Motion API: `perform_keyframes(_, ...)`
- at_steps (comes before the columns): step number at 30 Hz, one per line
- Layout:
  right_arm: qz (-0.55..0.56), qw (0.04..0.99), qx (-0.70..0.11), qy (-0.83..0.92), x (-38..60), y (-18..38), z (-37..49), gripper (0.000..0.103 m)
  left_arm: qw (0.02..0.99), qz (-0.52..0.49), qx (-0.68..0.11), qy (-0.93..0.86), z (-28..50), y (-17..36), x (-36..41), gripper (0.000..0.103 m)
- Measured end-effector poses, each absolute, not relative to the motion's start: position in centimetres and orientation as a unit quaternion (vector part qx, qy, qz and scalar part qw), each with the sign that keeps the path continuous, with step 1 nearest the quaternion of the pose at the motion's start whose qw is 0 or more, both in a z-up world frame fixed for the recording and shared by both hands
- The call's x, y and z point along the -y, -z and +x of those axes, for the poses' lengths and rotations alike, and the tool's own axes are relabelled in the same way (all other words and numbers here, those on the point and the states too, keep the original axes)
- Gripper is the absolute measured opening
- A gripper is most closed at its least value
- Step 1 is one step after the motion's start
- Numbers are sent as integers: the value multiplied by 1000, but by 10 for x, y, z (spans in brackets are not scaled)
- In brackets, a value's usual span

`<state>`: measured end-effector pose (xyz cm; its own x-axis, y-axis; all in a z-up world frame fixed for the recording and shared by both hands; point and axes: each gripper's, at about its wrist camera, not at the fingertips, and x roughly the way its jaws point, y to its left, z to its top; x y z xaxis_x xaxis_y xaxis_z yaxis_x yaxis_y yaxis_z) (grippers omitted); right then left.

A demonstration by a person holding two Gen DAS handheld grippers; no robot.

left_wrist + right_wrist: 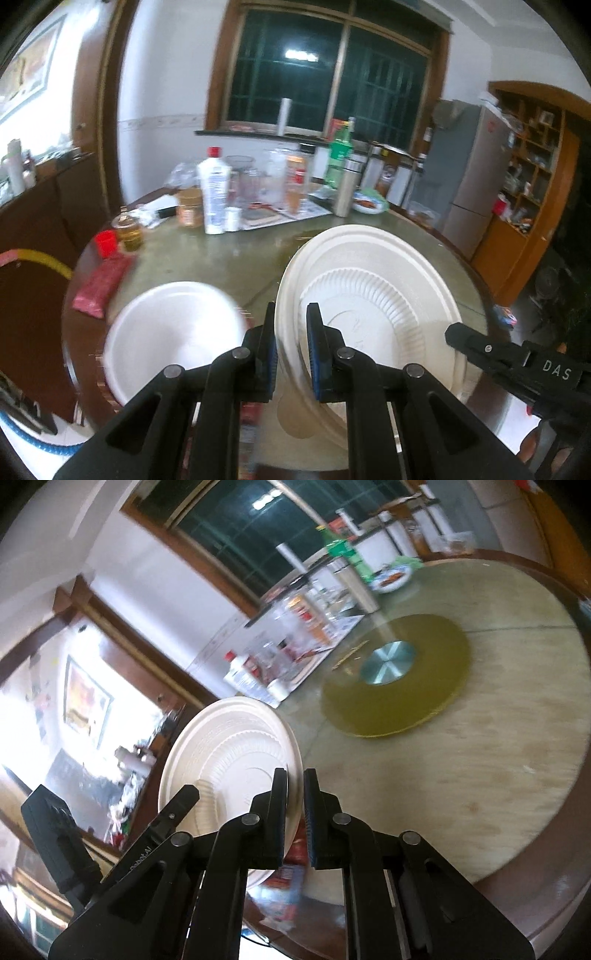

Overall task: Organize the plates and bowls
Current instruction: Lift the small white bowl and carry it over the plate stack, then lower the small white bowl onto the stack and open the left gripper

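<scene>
A white ribbed disposable plate (373,295) is held tilted above the round table, its underside toward the left wrist camera. My left gripper (291,354) is shut on its near-left rim. My right gripper (295,812) is shut on the opposite rim of the same plate (229,760); its black body also shows at the right of the left wrist view (517,362). A white bowl (173,332) sits on the table's near-left edge, left of my left gripper.
The far side of the table (221,258) is crowded with bottles, jars and a steel flask (347,188). A red packet (103,284) lies at the left edge. A yellow-green turntable disc (399,679) sits mid-table. A fridge (472,177) stands behind.
</scene>
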<state>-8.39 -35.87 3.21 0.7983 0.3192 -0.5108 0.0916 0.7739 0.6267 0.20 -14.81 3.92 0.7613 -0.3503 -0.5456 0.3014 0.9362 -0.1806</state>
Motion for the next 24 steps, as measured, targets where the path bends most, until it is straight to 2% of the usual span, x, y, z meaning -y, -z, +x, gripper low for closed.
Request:
perform_keyframes(12, 271, 887, -352, -123, 257, -29, -41, 8, 942, -50, -319, 96, 16, -31, 57, 13)
perform_keyframes(24, 243, 888, -373, -120, 223, -19, -28, 8, 930, -62, -352, 83, 30, -8, 26, 13)
